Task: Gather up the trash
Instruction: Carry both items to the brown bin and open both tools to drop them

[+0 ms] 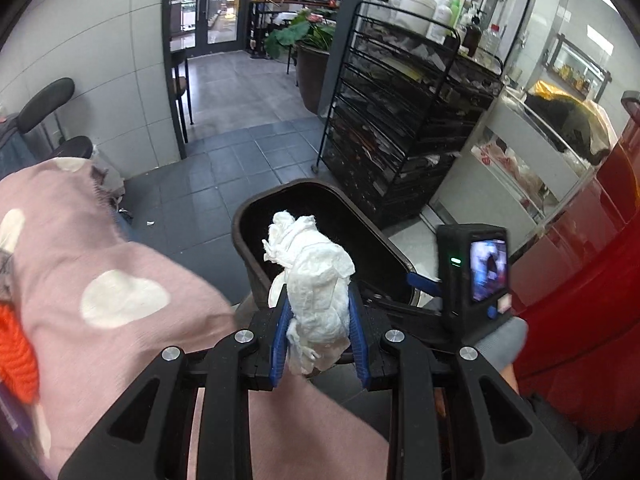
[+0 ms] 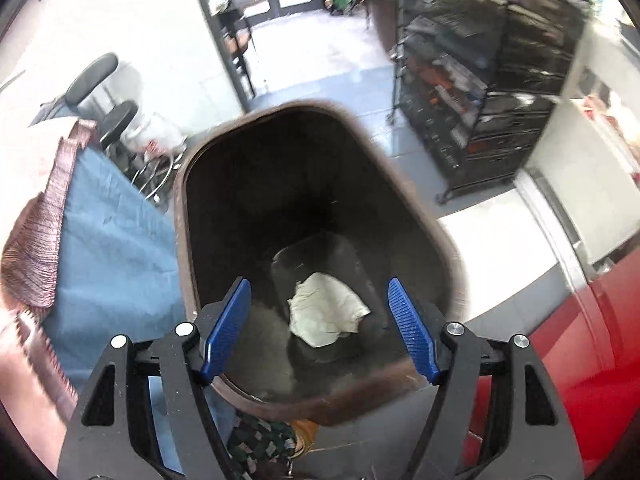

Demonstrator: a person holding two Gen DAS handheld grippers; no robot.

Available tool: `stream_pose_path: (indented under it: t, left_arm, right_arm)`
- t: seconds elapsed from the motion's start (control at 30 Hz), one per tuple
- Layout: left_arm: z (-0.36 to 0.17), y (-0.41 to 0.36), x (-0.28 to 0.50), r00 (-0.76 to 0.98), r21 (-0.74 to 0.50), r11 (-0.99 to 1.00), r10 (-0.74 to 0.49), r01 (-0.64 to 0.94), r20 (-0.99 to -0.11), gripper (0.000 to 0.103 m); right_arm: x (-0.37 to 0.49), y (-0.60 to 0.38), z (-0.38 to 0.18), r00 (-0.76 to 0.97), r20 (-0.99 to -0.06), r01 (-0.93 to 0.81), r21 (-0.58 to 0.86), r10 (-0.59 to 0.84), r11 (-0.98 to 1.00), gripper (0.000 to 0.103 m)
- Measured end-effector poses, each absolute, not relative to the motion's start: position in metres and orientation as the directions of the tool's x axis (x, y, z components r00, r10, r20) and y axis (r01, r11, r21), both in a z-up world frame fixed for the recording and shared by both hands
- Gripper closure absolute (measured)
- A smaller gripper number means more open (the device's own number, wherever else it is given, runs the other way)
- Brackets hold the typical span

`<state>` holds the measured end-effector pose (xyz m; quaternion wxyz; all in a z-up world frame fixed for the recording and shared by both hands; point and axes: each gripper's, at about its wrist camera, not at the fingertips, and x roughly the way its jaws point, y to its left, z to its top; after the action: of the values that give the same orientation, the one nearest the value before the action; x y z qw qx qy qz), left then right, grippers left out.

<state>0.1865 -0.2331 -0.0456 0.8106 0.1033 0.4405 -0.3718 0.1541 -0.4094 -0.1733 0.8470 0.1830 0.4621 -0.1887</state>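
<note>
My left gripper is shut on a crumpled white tissue wad, which sticks up between its blue pads, near the rim of a dark brown trash bin. In the left wrist view the right gripper's camera body shows at the right, over the bin's far side. My right gripper stands open right above the bin, nothing between its blue fingers. A crumpled white tissue lies on the bin's dark bottom.
A pink sleeve with white dots fills the left of the left wrist view. A black wire rack stands beyond the bin, a red surface at the right. Blue cloth and black stools lie left of the bin.
</note>
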Motion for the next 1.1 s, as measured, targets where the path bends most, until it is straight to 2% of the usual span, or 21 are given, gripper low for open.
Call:
stream_pose_path:
  t: [0.2,0.4,0.53,0.63,0.7,0.8,0.83,0.87,0.97,1.1]
  left_arm:
    - [-0.071,-0.270,0.200,0.261,-0.160,0.684,-0.469,0.712,-0.844,0.076]
    - [-0.097,-0.300,0.218,0.178,-0.179,0.688,-0.414,0.704,-0.893,0.077]
    - [-0.113,-0.317,0.224,0.195,-0.109,0.693,-0.345,0.713,-0.918,0.077]
    - [-0.125,-0.326,0.229,0.145,-0.129,0.685,-0.328,0.717,-0.934,0.076]
    - [-0.134,-0.332,0.231,0.115,-0.142,0.680,-0.319,0.720,-0.941,0.071]
    - [-0.142,-0.334,0.233,0.155,-0.091,0.686,-0.288,0.722,-0.945,0.047]
    - [-0.143,-0.336,0.233,0.168,-0.077,0.683,-0.285,0.727,-0.944,0.035]
    - [-0.143,-0.336,0.233,0.181,-0.066,0.678,-0.287,0.732,-0.941,0.030]
    - [-0.141,-0.340,0.234,0.205,-0.044,0.665,-0.292,0.745,-0.934,0.020]
    - [-0.143,-0.345,0.233,0.224,-0.023,0.658,-0.289,0.753,-0.931,0.019]
  right_arm:
    - [0.115,-0.424,-0.151,0.517,-0.824,0.543,0.107,-0.231,0.833,0.031]
    - [0.087,-0.433,-0.140,0.518,-0.811,0.591,0.109,-0.272,0.800,0.025]
    - [0.079,-0.437,-0.140,0.509,-0.813,0.603,0.103,-0.283,0.791,0.024]
    - [0.076,-0.439,-0.140,0.507,-0.814,0.606,0.103,-0.283,0.789,0.024]
    - [0.075,-0.441,-0.142,0.505,-0.817,0.608,0.106,-0.279,0.787,0.024]
    - [0.072,-0.444,-0.143,0.507,-0.820,0.618,0.131,-0.265,0.775,0.024]
    - [0.071,-0.444,-0.143,0.508,-0.820,0.619,0.135,-0.263,0.774,0.024]
    - [0.071,-0.445,-0.144,0.508,-0.820,0.620,0.135,-0.264,0.773,0.024]
    - [0.070,-0.446,-0.145,0.506,-0.821,0.625,0.136,-0.266,0.769,0.024]
    - [0.068,-0.448,-0.146,0.507,-0.820,0.633,0.145,-0.266,0.761,0.024]
